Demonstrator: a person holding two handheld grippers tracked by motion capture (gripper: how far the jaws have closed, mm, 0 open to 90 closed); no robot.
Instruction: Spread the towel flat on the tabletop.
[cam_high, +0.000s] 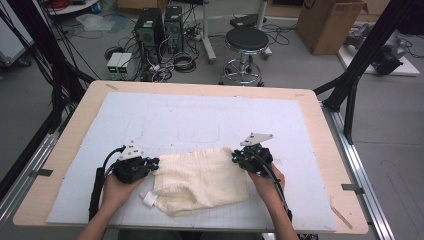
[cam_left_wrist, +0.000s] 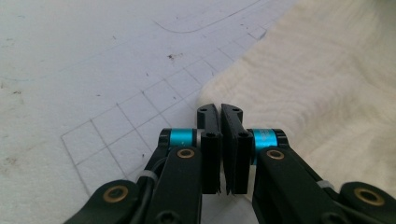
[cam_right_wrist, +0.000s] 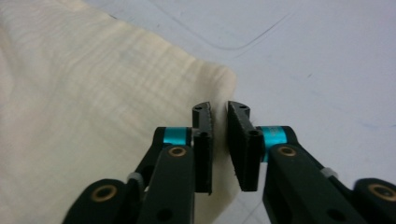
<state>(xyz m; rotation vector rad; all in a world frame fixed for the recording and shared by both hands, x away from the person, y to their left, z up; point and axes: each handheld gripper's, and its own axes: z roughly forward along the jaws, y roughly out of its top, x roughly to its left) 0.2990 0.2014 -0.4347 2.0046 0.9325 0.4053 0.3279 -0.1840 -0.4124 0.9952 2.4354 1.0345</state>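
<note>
High view: a cream cloth lies crumpled on the white mat that covers the desk, near the middle of the desk's near edge. A small white tag sticks out at the cloth's lower left corner. The left gripper rests at the cloth's left edge and the right gripper at its upper right corner. Both forearms enter from the near edge; each hand wraps the gripper body from behind, with the jaws pointing inward toward the cloth and toward each other. A stool, computer towers and a cardboard box stand on the floor beyond the far edge.

Left gripper view: the left gripper has its jaws almost together, with a thin slit between the pads; whether any cloth is pinched there cannot be told. The cloth has its edge just beyond the tips. Printed grid lines on the mat are legible here, as are small dark specks.

Right gripper view: the right gripper has its jaws narrowly apart, the gap clearly wider than on the left. The rounded corner of the cloth lies under and behind the tips; the pads do not visibly press on it. A curved line is drawn on the mat.
</note>
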